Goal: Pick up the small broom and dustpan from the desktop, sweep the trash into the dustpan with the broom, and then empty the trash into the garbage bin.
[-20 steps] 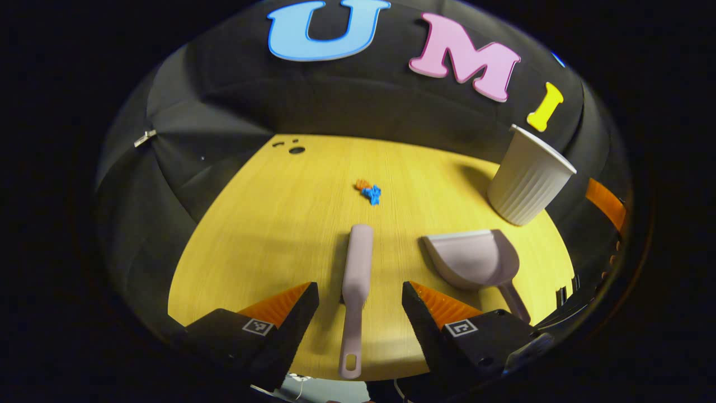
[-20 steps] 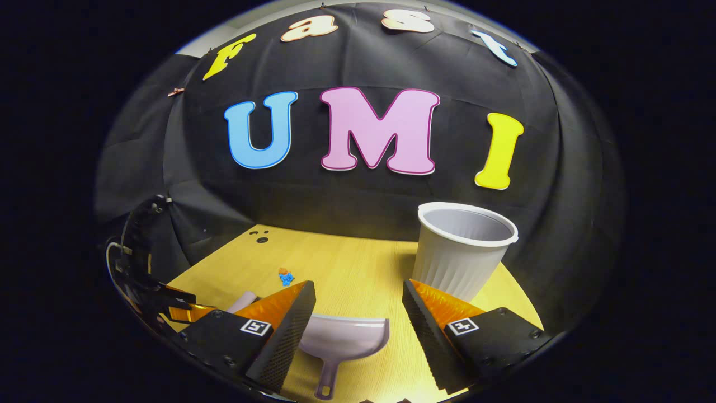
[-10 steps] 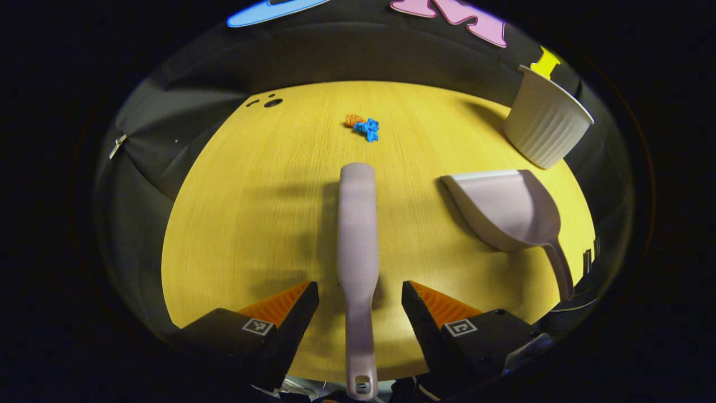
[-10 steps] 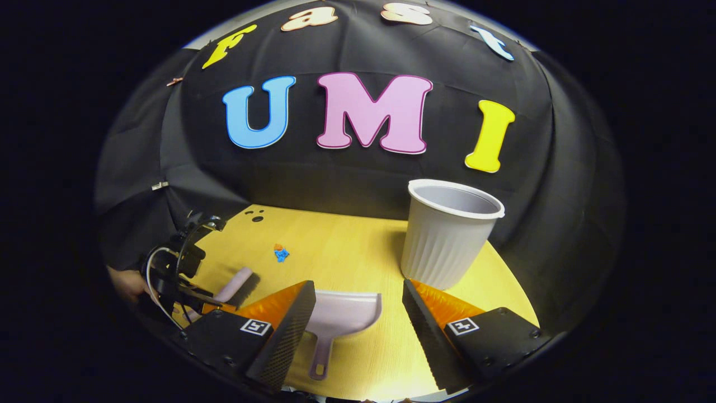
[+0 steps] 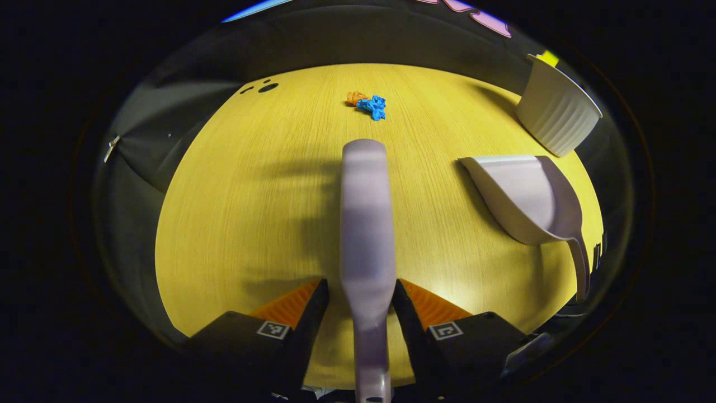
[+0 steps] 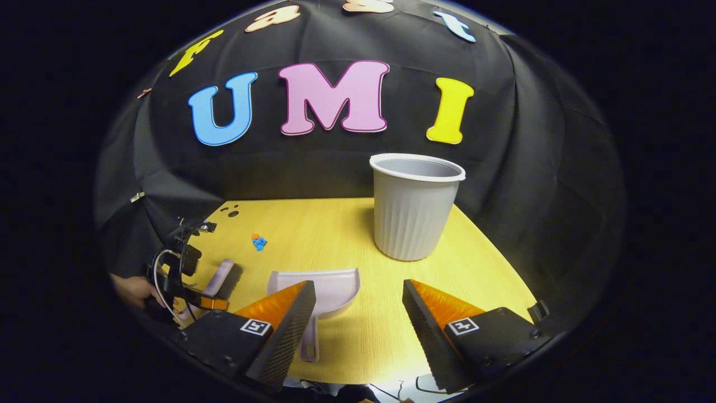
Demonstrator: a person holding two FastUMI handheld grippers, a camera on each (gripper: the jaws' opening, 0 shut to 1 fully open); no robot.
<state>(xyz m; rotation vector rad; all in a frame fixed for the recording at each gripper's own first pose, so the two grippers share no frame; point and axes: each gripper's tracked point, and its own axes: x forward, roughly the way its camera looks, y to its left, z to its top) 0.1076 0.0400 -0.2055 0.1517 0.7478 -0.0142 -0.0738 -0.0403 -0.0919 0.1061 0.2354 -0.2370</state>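
Left claw [image 5: 358, 302] has its fingers against both sides of the broom [image 5: 366, 224] handle near the table's [image 5: 240, 224] front edge, apparently grasping it. Right claw [image 6: 358, 319] hangs released above the dustpan [image 6: 321, 288], not yet gripped. Trash [image 5: 370, 104] lies unswept toward the far edge; the bin [image 6: 414, 207] waits at the far right corner.
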